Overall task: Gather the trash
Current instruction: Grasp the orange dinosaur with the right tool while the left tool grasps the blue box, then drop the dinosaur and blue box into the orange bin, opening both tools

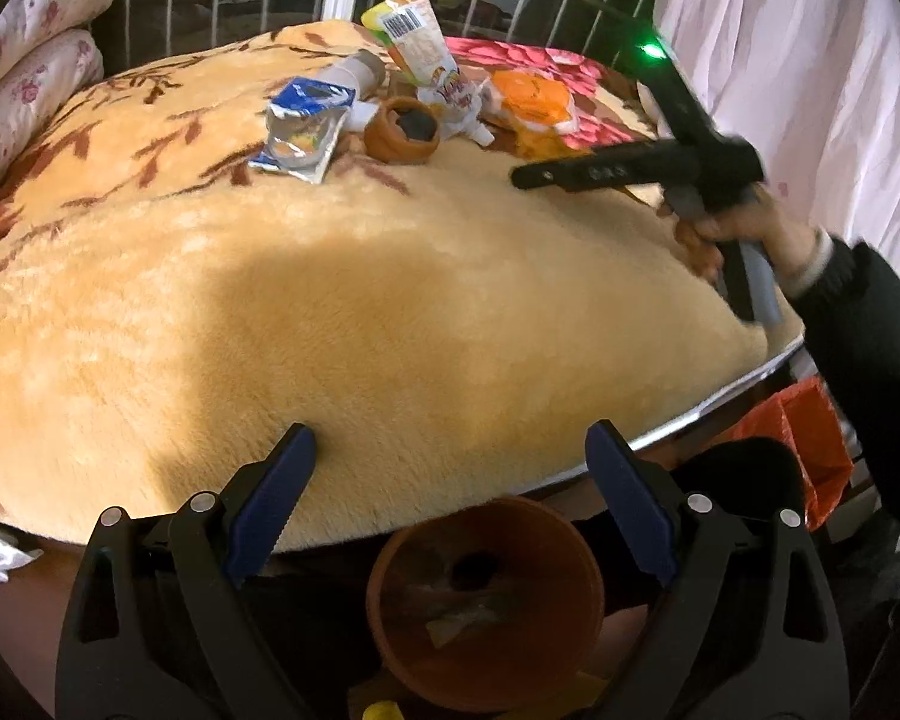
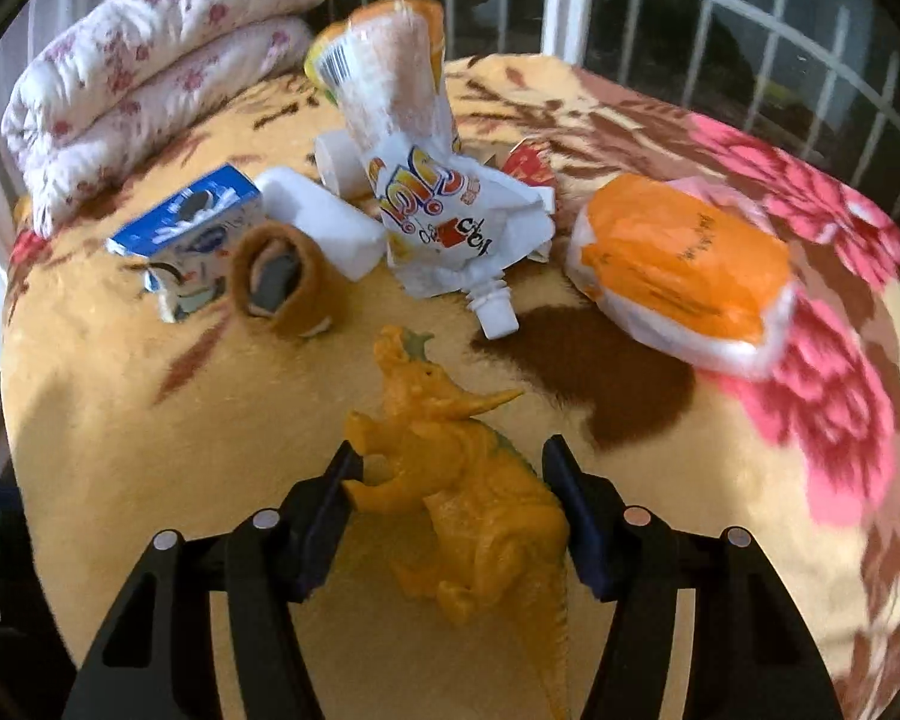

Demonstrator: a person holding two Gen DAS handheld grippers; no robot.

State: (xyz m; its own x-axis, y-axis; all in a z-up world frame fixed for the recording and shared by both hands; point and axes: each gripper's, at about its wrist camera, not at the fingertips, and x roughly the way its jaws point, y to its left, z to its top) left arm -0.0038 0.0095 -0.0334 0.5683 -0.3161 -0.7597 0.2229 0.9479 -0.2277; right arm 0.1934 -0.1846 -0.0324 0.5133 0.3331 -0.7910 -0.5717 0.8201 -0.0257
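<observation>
A bed covered by a plush yellow blanket (image 1: 360,312) with a brown leaf print and pink flowers filled both views. The left tongs (image 1: 450,468) stood wide apart and empty above the near edge of the bed, with a terracotta flowerpot (image 1: 486,600) below them, beyond the mattress edge, holding some scraps. The right tongs (image 2: 453,480) were partly open around an orange toy dinosaur (image 2: 468,480) lying on the blanket; the left pad touched the toy's foreleg, while the right pad stood just beside its back, and I could not tell whether it pressed on it. The trash lay in a cluster farther up the bed, well apart from the left tongs and near the right ones: a blue and white milk carton (image 2: 192,240), a small brown clay cup (image 2: 276,282) on its side, a white cardboard tube (image 2: 324,228), a crumpled white drink pouch (image 2: 444,204) with its spout toward the dinosaur, and an orange and white plastic wrapper (image 2: 684,282) to the right. A folded floral quilt (image 2: 150,78) sat at the far left corner, with a white metal rail (image 2: 570,0) behind. Bare blanket lay open between the cluster and the near edge.
</observation>
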